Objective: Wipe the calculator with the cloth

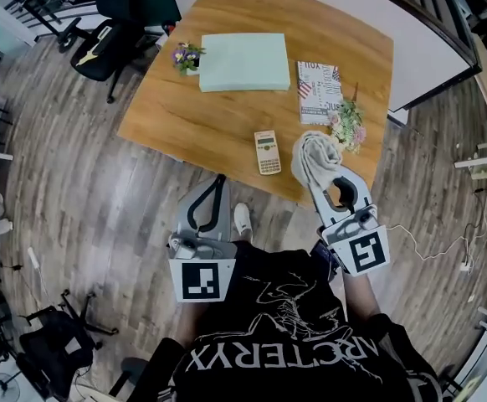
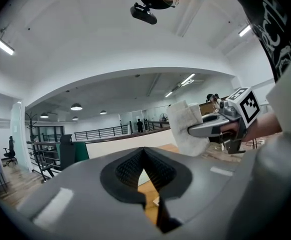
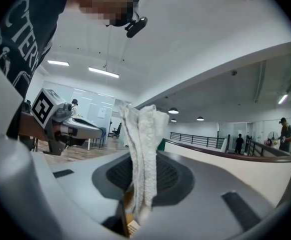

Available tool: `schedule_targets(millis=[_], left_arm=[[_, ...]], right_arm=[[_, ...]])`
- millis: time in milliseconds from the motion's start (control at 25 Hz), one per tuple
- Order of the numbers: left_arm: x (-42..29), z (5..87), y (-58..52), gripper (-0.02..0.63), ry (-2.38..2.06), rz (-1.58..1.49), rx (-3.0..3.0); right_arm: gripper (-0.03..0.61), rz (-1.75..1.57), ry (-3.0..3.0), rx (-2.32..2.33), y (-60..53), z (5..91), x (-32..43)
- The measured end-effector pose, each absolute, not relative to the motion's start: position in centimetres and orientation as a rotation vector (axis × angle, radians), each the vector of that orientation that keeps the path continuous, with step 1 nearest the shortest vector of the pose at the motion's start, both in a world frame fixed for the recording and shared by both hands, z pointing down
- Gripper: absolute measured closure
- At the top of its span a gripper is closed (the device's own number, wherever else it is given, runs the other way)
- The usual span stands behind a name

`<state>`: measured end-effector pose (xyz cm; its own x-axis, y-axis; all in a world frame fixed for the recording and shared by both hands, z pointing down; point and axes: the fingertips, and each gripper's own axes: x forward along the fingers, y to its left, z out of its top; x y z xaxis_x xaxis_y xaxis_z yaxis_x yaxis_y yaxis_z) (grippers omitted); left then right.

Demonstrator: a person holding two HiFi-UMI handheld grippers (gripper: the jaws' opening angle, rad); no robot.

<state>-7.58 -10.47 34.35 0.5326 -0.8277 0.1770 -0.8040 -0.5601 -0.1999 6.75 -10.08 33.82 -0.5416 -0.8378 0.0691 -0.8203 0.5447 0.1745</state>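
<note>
The beige calculator [image 1: 267, 152] lies flat near the front edge of the wooden table [image 1: 202, 124]. Just right of it, my right gripper [image 1: 317, 171] is shut on a bunched white cloth [image 1: 313, 155], held above the table's front edge. In the right gripper view the cloth [image 3: 141, 149] stands up between the jaws. My left gripper [image 1: 219, 181] hovers in front of the table edge, below and left of the calculator, shut with nothing in it. In the left gripper view the jaw tips [image 2: 144, 154] meet, and the cloth [image 2: 184, 129] shows to the right.
On the table are a pale green box [image 1: 243, 61], a small flower pot [image 1: 187, 57], a printed booklet [image 1: 319, 90] and a second flower bunch [image 1: 348, 126] close behind the cloth. A black office chair [image 1: 101, 44] stands at the table's left. Wood floor lies below.
</note>
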Motion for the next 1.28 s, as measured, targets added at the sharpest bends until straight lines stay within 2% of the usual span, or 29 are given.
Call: schedule_targets(millis=[240,720,960,1280], left_arm=[[-8.1,34.0,-15.2,0.604,1.388,-0.348,-2.685],[-8.0,33.8,-16.6,0.604,1.532,-0.333,-2.666],[-8.6,34.0,-15.6,0.604,1.603,-0.364,-2.635],[-11.2,34.4,-13.2,0.604,1.756,-0.416,-2.541]], right_arm=[[0.488,-0.201,-2.604,1.433,-14.3,33.3,5.9],[0.488,-0.31,-2.635,1.256,-17.7,33.5,5.4],[0.488,-0.355,-2.342,0.895,-20.2,42.0,3.0],[0.488,-0.419,-1.932,0.424,-25.1,62.0,2.2]])
